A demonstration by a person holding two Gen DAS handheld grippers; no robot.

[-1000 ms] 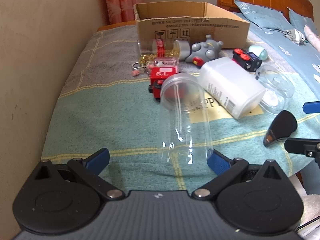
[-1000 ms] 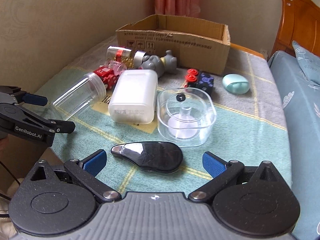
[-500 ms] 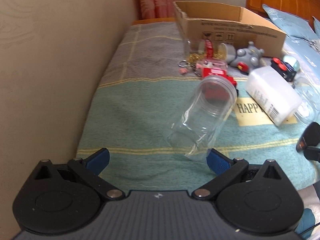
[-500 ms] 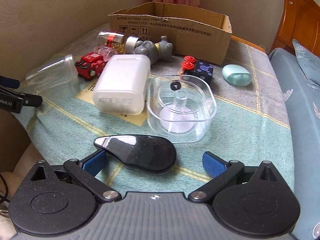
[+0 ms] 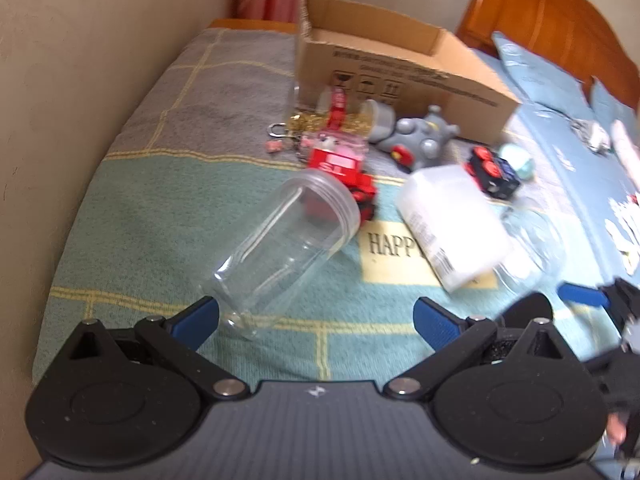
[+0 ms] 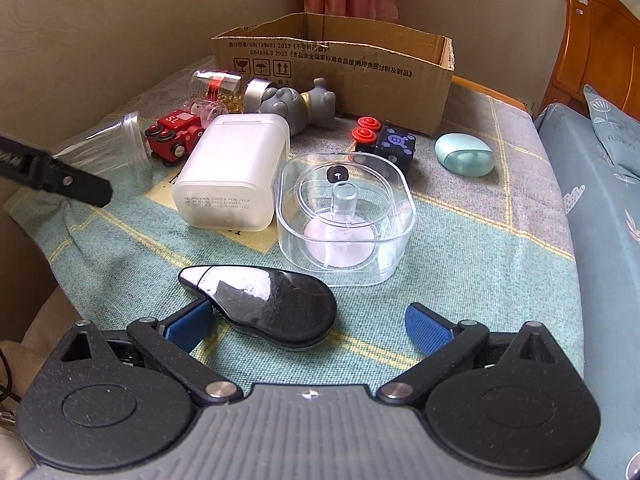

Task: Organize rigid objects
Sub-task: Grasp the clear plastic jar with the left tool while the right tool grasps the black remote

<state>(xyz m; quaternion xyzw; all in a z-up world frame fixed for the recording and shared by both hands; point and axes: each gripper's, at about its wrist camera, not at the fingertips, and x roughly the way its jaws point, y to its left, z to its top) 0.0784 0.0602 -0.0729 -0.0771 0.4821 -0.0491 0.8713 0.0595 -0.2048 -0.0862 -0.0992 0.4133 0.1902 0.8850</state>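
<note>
Bed (image 6: 480, 240), covered by a checked blanket, carries all items ahead of both tongs. Box (image 6: 340, 68), cardboard and open-topped, stands farthest ahead of both; judged the likely destination, light but rigid-walled.

White case (image 6: 236, 176) lies ahead and left of the right tongs (image 6: 308, 322), touching the clear tub (image 6: 348, 220) beside it. Both are judged light, stiff plastic; the tub's smooth walls look slippery and would best be taken across opposite sides of its rim.

Jar (image 5: 288, 248), clear and lidless, lies on its side, its base just inside the left finger of the left tongs (image 5: 316, 314), its mouth pointing away to the right. Judged light, hard and slick, apt to roll; a hold across the body near the base seems safest. Left tongs stand wide, holding nothing.

Black case (image 6: 268, 304), glossy and teardrop-shaped, lies between the fingers of the right tongs, against the left finger (image 6: 192, 320) and well clear of the right. These tongs too stand wide, gripping nothing. The case is judged light, rigid and slippery; its broad end offers the better purchase.

Smaller items lie farther ahead: grey toy (image 6: 300, 104), red toy (image 6: 172, 136), dark cube (image 6: 388, 144), mint case (image 6: 464, 156).
</note>
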